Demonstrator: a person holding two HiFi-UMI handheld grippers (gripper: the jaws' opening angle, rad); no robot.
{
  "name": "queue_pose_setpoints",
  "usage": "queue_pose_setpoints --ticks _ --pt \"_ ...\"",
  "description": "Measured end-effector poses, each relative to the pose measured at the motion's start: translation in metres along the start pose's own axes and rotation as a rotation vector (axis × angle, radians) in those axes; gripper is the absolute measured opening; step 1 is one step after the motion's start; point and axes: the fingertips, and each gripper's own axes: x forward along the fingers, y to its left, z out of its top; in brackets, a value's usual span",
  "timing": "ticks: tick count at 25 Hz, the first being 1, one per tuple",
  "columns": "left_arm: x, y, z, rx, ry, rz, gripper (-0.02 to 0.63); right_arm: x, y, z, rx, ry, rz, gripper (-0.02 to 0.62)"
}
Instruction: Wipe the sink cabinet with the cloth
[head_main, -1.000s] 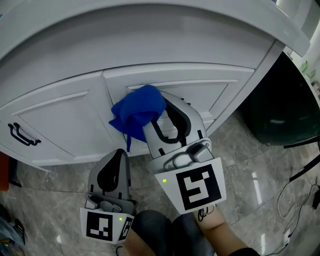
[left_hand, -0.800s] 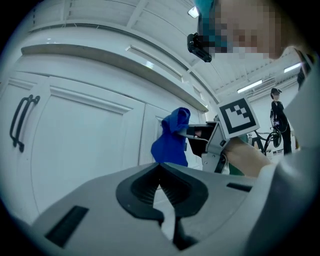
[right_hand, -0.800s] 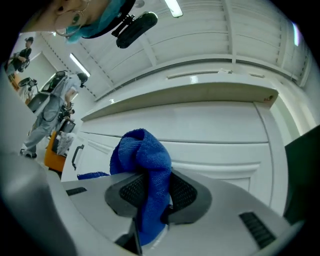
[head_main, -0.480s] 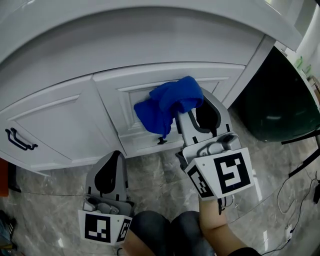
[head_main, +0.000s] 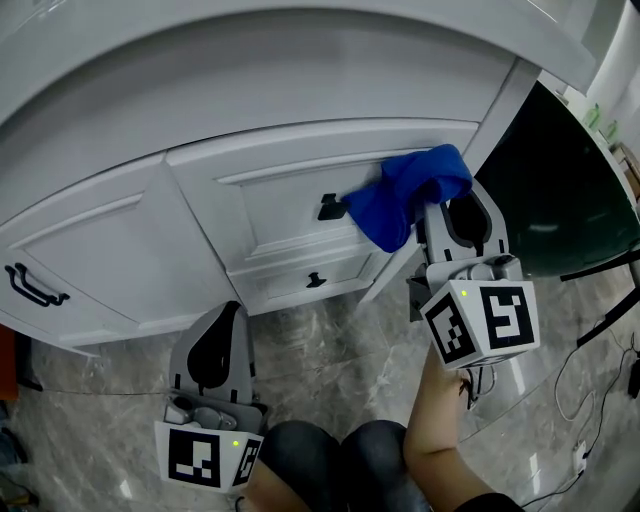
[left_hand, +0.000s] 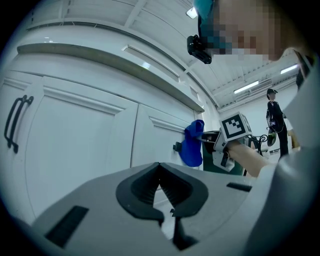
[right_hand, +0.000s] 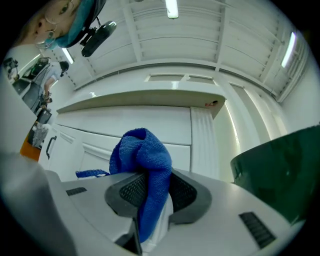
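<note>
While the right gripper (head_main: 448, 208) holds the blue cloth (head_main: 408, 195) up at the sink cabinet (head_main: 120, 240), we're right in the wiping step, working the upper drawer front (head_main: 280, 195). The claw is clamped tight on the cloth: a fold runs down between the ribbed black pads and the rest bunches out past the tips in a soft lump. That lump sits at the right end of the drawer front, just right of the small black pull (head_main: 328, 207) and close to the fluted corner post (head_main: 505, 105). From the side it looks pressed against the panel, though I can't swear it's in full contact. The left gripper (head_main: 226, 312) hangs low over the floor (head_main: 330, 345), well apart from the cabinet, its jaws closed on nothing. The cloth is a nubbly microfibre, floppy and quick to fold. The cabinet is smooth glossy white, with raised frames and recessed panels that will catch a flat swipe. I'd say the next move calls for firm pressure across the face, easing the cloth over the moulding edges and round the pull. The lower drawer with its own pull (head_main: 315, 279) and the left door with the black bar handle (head_main: 30, 283) look untouched.
</note>
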Motion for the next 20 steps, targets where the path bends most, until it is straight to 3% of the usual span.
queue_pose_setpoints --ticks 2,6,9,12,15,20 --pt "-0.001 0.001 0.001 0.001 -0.002 0.005 0.0 -0.003 -0.007 0.0 -0.012 0.001 -0.023 0.114" --pt "-0.005 0.005 0.003 0.0 -0.006 0.021 0.0 -0.012 -0.045 -0.006 -0.03 0.017 -0.153 0.114" --pt "-0.001 -0.001 0.002 0.004 -0.001 0.009 0.0 -0.011 -0.055 -0.008 -0.024 0.013 -0.176 0.114" --pt "0.002 -0.011 0.004 0.014 -0.001 -0.019 0.0 -0.01 -0.049 -0.005 -0.087 0.024 -0.189 0.114" --pt "0.001 -0.015 0.007 0.024 -0.003 -0.028 0.0 -0.022 -0.026 0.002 -0.007 0.002 -0.101 0.114" --pt "-0.006 -0.002 0.011 0.036 0.004 0.049 0.0 -0.039 0.06 -0.011 0.056 0.01 0.157 0.114"
